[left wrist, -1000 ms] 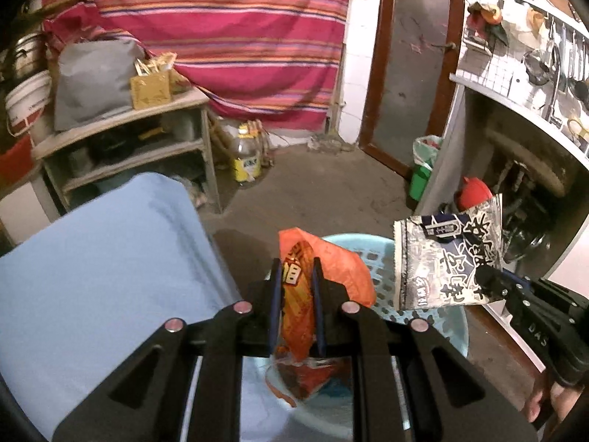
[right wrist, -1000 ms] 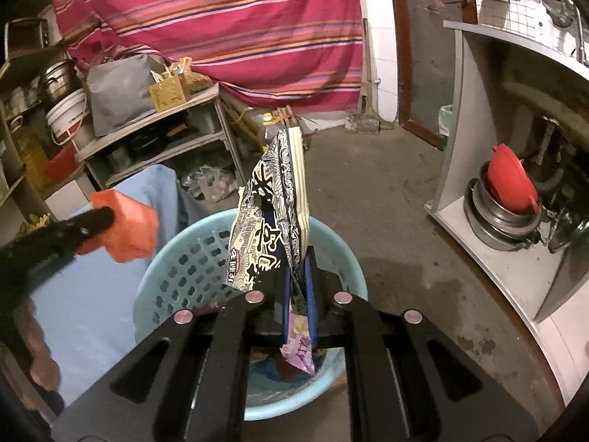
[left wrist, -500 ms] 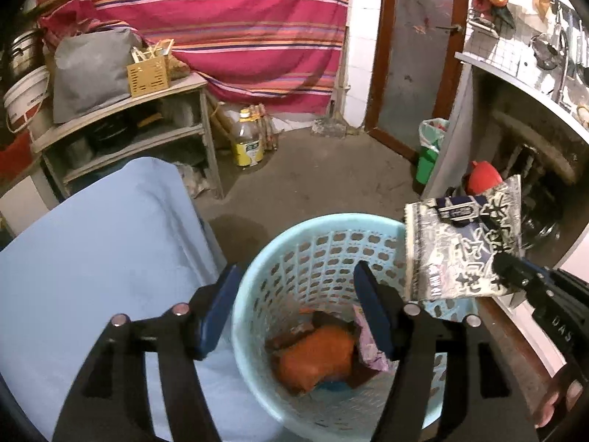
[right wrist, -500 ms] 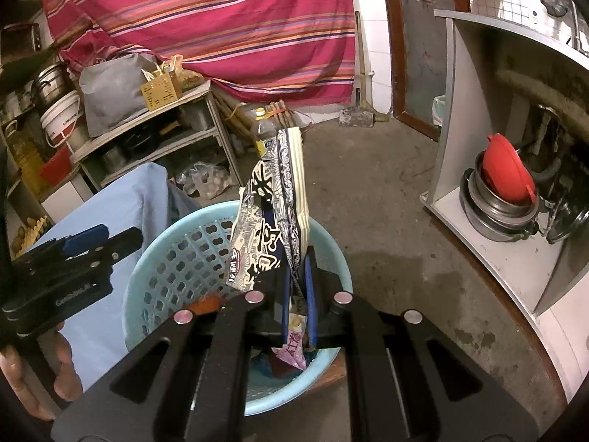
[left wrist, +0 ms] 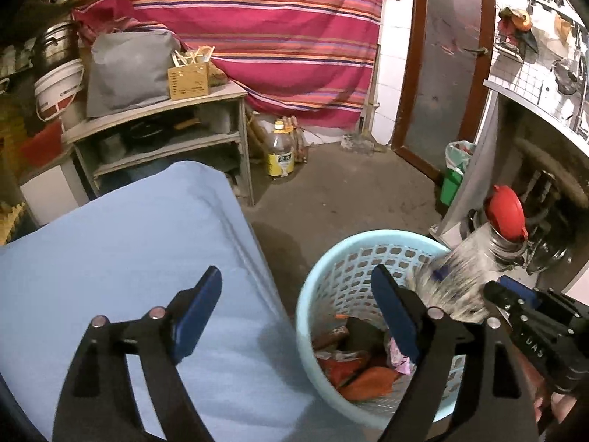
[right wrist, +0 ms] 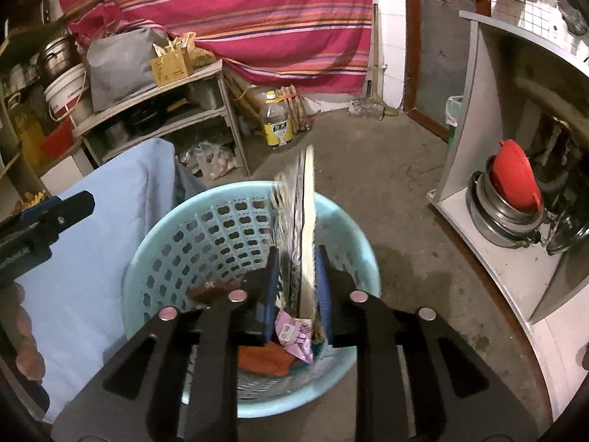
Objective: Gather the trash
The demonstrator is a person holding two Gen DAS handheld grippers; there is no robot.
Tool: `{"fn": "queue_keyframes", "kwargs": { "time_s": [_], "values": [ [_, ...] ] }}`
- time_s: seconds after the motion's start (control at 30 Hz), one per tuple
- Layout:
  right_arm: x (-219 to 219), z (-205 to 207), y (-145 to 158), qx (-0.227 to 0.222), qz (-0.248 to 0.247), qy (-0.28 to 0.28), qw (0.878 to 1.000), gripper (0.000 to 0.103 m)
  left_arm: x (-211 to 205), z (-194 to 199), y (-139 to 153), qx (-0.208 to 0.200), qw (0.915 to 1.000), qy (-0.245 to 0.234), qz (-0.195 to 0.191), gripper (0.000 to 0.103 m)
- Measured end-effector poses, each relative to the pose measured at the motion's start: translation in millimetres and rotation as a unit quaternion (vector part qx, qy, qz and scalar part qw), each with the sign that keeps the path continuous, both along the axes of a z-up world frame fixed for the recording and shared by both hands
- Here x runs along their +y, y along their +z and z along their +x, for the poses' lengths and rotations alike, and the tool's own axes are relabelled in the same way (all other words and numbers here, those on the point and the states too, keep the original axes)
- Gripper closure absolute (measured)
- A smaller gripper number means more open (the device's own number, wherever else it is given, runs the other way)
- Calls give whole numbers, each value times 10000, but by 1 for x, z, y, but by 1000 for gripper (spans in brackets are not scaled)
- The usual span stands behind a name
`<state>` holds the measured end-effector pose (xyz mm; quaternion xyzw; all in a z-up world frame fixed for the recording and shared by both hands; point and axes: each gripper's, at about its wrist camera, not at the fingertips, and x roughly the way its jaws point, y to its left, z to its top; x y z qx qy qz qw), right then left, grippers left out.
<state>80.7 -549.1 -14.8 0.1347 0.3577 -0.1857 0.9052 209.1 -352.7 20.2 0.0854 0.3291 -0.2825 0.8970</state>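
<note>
1. The right tool (right wrist: 296, 287) had just been opening, and the black-and-white wrapper (right wrist: 300, 221) stood between its pads, blurred as if it was slipping; the pads no longer seemed to press on it, so I judged it released and dropping.
2. The wrapper's long axis ran straight ahead of the right tool, upright and on edge, with its lower end below the fingertips and its upper end above the far rim of the basket.
3. Directly under and ahead of this tool was the light blue basket (right wrist: 191, 228), so the wrapper was over its opening; this relation decided the coming move, because the piece only had to fall straight down.
4. The left tool (left wrist: 294, 316) had also just been opening; it stood wide, with nothing between its pads, and it was clearly free.
5. From the left tool, the basket lay ahead and to the right, and the blue cloth surface (left wrist: 121, 258) lay ahead and to the left.
6. Inside the basket lay the orange wrapper (left wrist: 371, 383) and a small pink packet (right wrist: 294, 335), below both tools.
7. The right hand was the nearer one to the falling wrapper; the left one had no trash near it that I could see.
8. Farther ahead of both tools there were the floor, an oil bottle (left wrist: 280, 154) and a wooden shelf (left wrist: 158, 125).
</note>
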Motion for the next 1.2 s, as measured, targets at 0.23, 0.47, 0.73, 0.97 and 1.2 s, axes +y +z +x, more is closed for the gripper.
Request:
{"fn": "queue_keyframes", "kwargs": {
  "time_s": [0.23, 0.47, 0.73, 0.97, 1.2],
  "values": [
    [6, 12, -7, 98, 1, 30, 9999, 36, 15, 4, 4, 38, 9999, 140, -77, 21],
    [15, 12, -1, -70, -79, 9, 9999, 5, 40, -4, 15, -105, 9994, 298, -135, 21],
    [39, -2, 10, -285, -15, 80, 9996, 4, 105, -43, 30, -613, 9965, 567, -66, 13],
    [103, -31, 23, -858, 26, 410, 9955, 4, 184, -93, 32, -875, 9928, 810, -116, 4],
    [173, -70, 27, -1212, -373, 751, 9891, 4, 261, -134, 30, -919, 9879, 1218, -266, 4]
  ]
}}
